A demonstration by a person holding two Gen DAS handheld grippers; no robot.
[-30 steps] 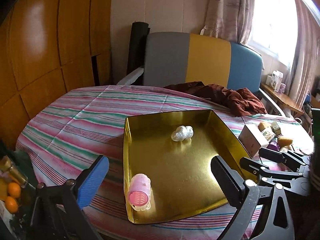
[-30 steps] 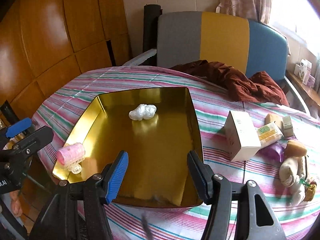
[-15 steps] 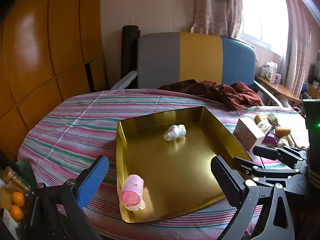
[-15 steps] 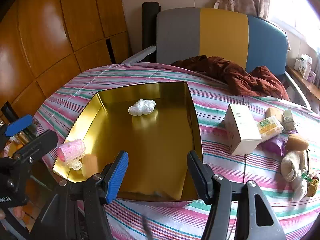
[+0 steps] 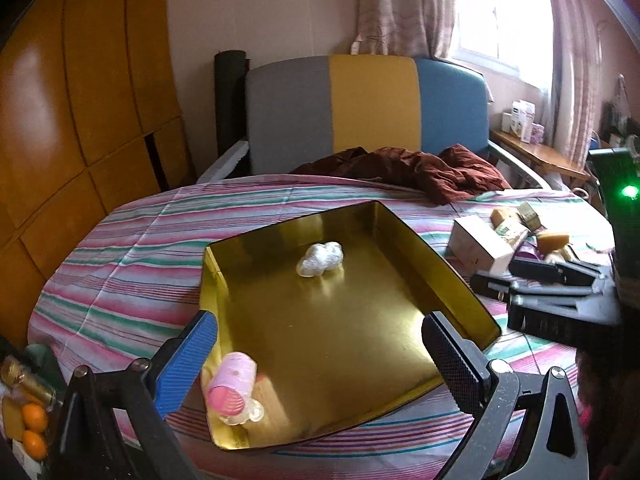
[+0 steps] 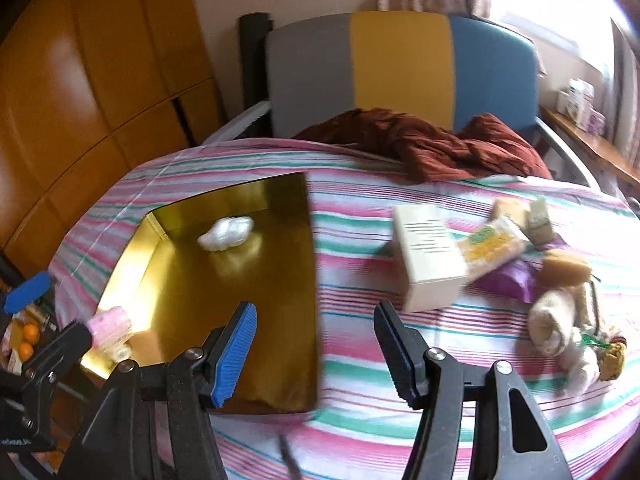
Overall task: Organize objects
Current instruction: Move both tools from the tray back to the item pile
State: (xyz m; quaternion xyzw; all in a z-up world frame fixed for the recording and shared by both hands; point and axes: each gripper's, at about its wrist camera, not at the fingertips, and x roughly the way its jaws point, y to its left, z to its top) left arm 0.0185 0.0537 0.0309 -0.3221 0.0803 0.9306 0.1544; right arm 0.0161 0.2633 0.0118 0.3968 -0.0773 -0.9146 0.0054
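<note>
Beyond right gripper (image 6: 314, 354) | cream box (image 6: 430, 258) on cloth | both grippers spread, empty

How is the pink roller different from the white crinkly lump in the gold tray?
The pink roller is a pink tube lying on its side; the white lump is a shapeless, shiny white wad. The pink roller sits in the tray's near corner beside the left gripper, while the white lump lies toward the far end. Both rest loose inside the gold tray, held by nothing.

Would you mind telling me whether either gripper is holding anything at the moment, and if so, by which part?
Nothing is held. The left gripper and right gripper both stand open and empty above the gold tray.
</note>
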